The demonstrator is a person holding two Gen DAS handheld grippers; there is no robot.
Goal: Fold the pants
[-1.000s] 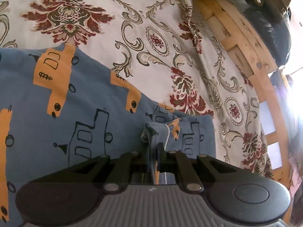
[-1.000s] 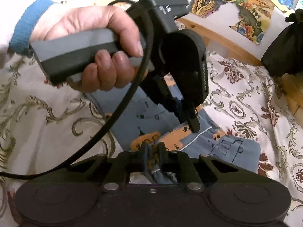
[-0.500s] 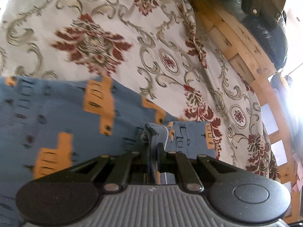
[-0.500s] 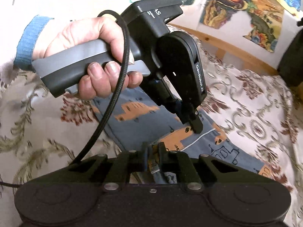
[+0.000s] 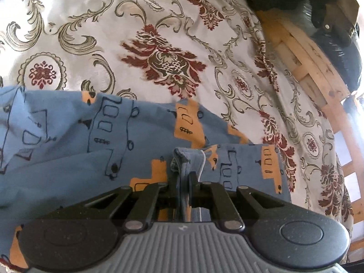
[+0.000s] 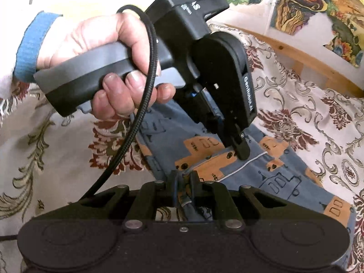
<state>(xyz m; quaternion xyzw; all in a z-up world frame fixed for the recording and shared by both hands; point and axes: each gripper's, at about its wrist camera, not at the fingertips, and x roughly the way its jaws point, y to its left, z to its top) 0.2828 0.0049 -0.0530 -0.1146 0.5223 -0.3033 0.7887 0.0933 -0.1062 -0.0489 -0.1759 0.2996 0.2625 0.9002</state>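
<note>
The left gripper (image 5: 183, 179) is clamped on a bunched fold of the blue cotton pants printed with orange and outlined vehicles (image 5: 68, 150). The right gripper (image 6: 183, 179) is likewise clamped on a hem edge of the same garment. The pants lie partly lifted over the cream bedspread with red floral and grey scroll pattern (image 5: 159, 34), near its wooden-framed edge (image 5: 302, 72). Risk: uneven pulling between the two grips could skew the fold, or thin fabric could slip out, dropping a corner.
</note>
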